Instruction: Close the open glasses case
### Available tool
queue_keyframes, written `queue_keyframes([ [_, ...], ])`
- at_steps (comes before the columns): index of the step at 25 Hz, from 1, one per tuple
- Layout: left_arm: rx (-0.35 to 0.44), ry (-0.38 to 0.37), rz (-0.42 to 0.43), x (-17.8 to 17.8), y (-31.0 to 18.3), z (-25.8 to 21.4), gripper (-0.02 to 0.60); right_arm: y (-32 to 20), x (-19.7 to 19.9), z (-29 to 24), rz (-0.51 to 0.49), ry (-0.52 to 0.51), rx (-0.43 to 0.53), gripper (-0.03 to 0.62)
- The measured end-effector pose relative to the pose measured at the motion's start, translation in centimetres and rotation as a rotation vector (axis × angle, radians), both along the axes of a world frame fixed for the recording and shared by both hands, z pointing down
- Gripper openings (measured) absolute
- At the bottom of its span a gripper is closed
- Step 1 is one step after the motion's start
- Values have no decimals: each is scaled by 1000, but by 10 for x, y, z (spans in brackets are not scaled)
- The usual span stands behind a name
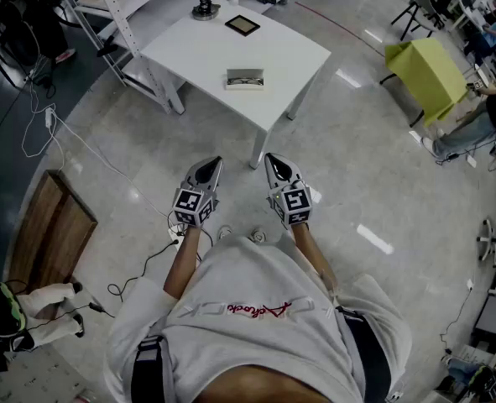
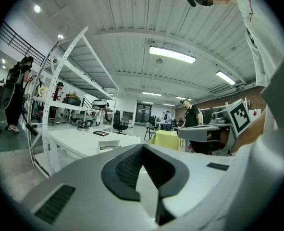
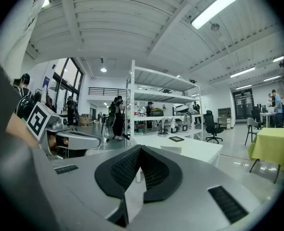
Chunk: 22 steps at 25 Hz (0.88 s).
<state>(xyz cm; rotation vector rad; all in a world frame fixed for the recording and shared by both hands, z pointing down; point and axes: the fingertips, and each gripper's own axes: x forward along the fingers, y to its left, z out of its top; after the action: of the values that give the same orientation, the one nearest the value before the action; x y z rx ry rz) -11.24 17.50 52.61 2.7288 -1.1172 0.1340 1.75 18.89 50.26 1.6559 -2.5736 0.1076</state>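
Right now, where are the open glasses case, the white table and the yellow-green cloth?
open glasses case (image 1: 245, 79): head view, its middle.
white table (image 1: 197, 53): head view, bare top left of the case.
yellow-green cloth (image 1: 428, 70): head view, its top.

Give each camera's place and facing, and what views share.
Head view: on the head, steeply down; shirt, forearms, left gripper, right gripper.
Left gripper view: along its jaws toward the white table; right gripper, shirt at right.
Right gripper view: along its jaws, same way; left gripper at left.
Shared: glasses case on that table.
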Motion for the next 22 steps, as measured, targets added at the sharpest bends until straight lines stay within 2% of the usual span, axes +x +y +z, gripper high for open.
queue_keyframes([
  [6, -2, 0, -3, 7, 1, 1, 25, 2, 5, 5, -1, -1, -11, 31],
  [11, -9, -4, -9, 14, 3, 2, 25, 7, 12, 5, -18, -39, -12, 31],
  [22, -17, -9, -32, 45, 7, 2, 26, 8, 38, 7, -55, -46, -12, 32],
])
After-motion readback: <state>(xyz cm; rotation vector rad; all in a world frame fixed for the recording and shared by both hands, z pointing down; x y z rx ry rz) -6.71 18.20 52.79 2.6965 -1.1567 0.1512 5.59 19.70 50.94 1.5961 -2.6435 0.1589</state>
